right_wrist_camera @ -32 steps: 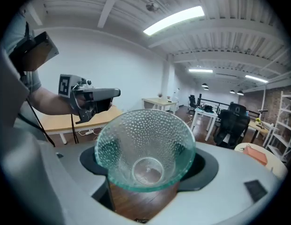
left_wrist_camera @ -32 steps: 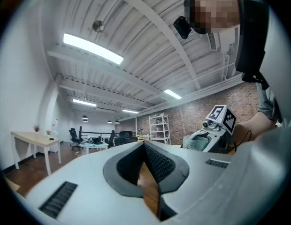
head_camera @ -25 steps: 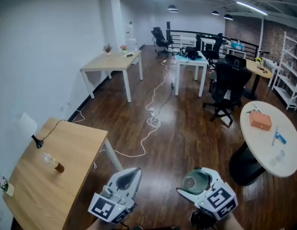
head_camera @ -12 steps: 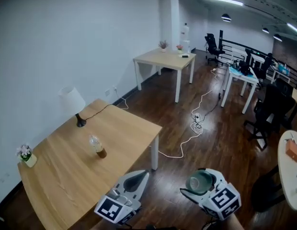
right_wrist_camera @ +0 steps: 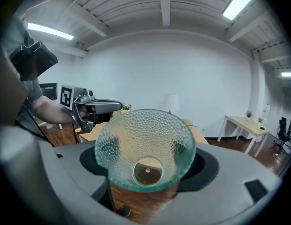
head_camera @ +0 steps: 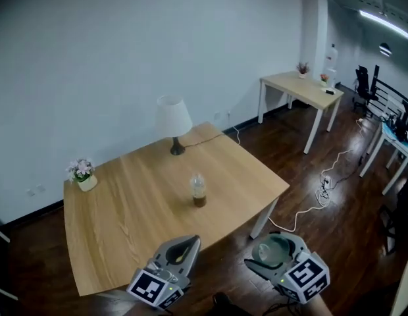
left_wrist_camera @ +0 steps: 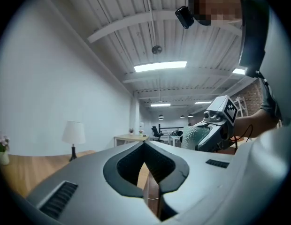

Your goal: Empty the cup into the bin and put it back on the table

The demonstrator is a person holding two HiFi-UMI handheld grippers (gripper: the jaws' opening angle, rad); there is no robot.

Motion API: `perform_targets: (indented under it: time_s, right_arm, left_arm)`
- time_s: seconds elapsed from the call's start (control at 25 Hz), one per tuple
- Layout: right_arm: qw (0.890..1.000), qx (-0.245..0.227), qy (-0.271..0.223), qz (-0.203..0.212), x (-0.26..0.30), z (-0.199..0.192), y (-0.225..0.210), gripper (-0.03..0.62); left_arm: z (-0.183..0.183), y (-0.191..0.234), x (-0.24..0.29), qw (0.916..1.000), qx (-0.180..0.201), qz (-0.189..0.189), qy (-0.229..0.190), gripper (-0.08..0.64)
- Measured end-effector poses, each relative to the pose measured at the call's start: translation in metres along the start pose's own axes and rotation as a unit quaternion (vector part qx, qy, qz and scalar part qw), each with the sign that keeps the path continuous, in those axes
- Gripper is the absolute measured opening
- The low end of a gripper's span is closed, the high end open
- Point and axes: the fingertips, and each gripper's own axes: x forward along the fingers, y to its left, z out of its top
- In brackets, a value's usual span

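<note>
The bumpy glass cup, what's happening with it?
A person holds a gripper in each hand. The right gripper grips the clear, bumpy glass cup, which looks empty, in the air beside the light wooden table. The left gripper is shut on nothing. The cup is not yet back on the table.

place: open-plan office | evidence: desks (head_camera: 293, 84), swivel chairs (head_camera: 363, 84), ceiling strip light (head_camera: 382, 24), floor cable (head_camera: 324, 184)

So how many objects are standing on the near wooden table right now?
3. A white-shaded lamp near the back edge, a small flower pot at the back left corner, and a bottle around the middle. None appears hidden.
</note>
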Motion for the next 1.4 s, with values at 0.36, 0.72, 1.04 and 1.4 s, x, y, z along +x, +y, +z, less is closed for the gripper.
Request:
perform_targets:
  time_s: [0.36, 0.72, 1.04, 1.4]
  right_arm:
    - [0.983, -0.080, -0.015, 0.161, 0.102, 0.060, 0.038, 0.397]
    - [0.942, -0.136, -0.031, 0.305, 0.183, 0.097, 0.096, 0.398]
    - [0.909, -0.165, -0.030, 0.383, 0.229, 0.110, 0.164, 0.397]
    - [0.897, -0.193, -0.018, 0.398, 0.267, 0.107, 0.256, 0.397]
  left_arm:
    - [0.015, 0.091, -0.074, 0.9833, 0.032, 0.178, 0.019, 0.005]
    - [0.022, 0.132, -0.149, 0.9405, 0.052, 0.334, 0.030, 0.005]
    - [0.027, 0.151, -0.229, 0.8946, 0.053, 0.443, 0.032, 0.005]
    - [0.039, 0.171, -0.326, 0.8783, 0.069, 0.473, 0.015, 0.005]
